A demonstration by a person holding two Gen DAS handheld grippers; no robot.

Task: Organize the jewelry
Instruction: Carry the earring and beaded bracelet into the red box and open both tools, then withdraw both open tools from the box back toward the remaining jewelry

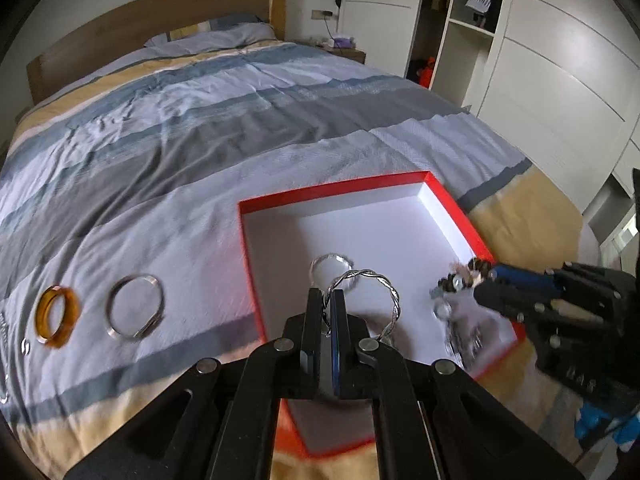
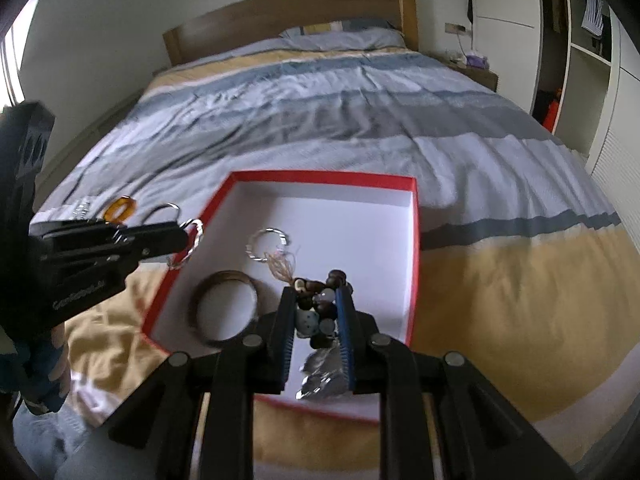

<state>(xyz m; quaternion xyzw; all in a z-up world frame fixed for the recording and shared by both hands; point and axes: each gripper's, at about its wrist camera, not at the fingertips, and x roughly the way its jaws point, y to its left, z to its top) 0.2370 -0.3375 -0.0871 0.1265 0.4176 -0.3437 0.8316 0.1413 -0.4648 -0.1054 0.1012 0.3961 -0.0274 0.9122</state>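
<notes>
A red box (image 1: 456, 200) with a white inside lies on the bed; it also shows in the right wrist view (image 2: 412, 240). My left gripper (image 1: 329, 300) is shut on a twisted silver bangle (image 1: 386, 292) and holds it over the box's left side (image 2: 192, 242). My right gripper (image 2: 316, 300) is shut on a dark beaded bracelet (image 2: 320, 292) with a tassel, above the box floor (image 1: 464, 276). A thin silver ring bangle (image 2: 266, 244) and a brown bangle (image 2: 224, 304) lie inside the box.
On the striped bedcover left of the box lie an amber bangle (image 1: 56, 316) and a silver bangle (image 1: 134, 306). Small silver pieces (image 1: 25, 346) lie at the far left. A wardrobe (image 1: 560, 80) stands to the right of the bed.
</notes>
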